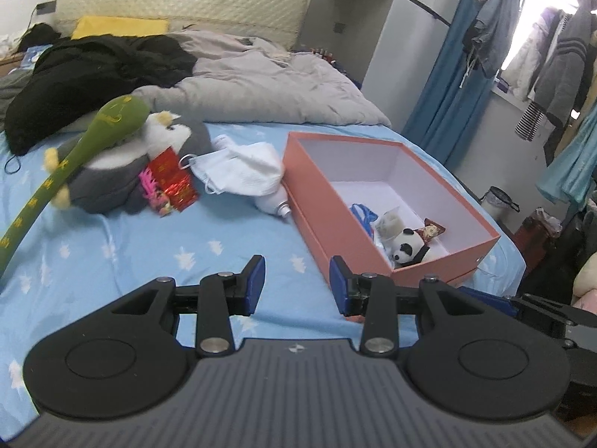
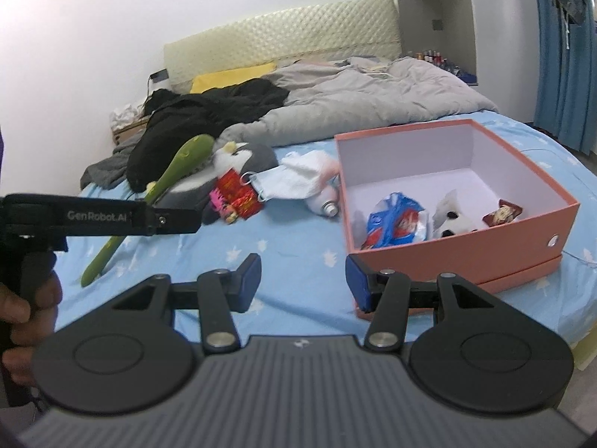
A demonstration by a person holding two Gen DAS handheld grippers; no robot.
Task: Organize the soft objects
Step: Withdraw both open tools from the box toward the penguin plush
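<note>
Here, your bed (image 1: pixel 149 231) carries everything on its blue star-print sheet, with a grey duvet (image 1: pixel 268 86) and black clothing (image 1: pixel 93 71) heaped toward the headboard. The pink box (image 2: pixel 462 246) sits open near the foot edge on the window side, and inside it lie a panda toy (image 1: pixel 406 248), a blue-and-red packet (image 2: pixel 395 224) and a small brown packet (image 2: pixel 503 213). Toward the bed's middle, beside the box, a grey penguin plush (image 1: pixel 123 171) lies with a long green plush (image 1: pixel 74 149) across it, a red packet (image 1: pixel 173 179) against its front, then a face mask (image 1: pixel 231 175) and white cloth (image 1: pixel 257 156) over a white bottle (image 1: pixel 274 203). Your left gripper (image 1: pixel 297 283) and right gripper (image 2: pixel 303 280) both hover above the sheet by the box's near corner, jaws wide, holding nothing.
</note>
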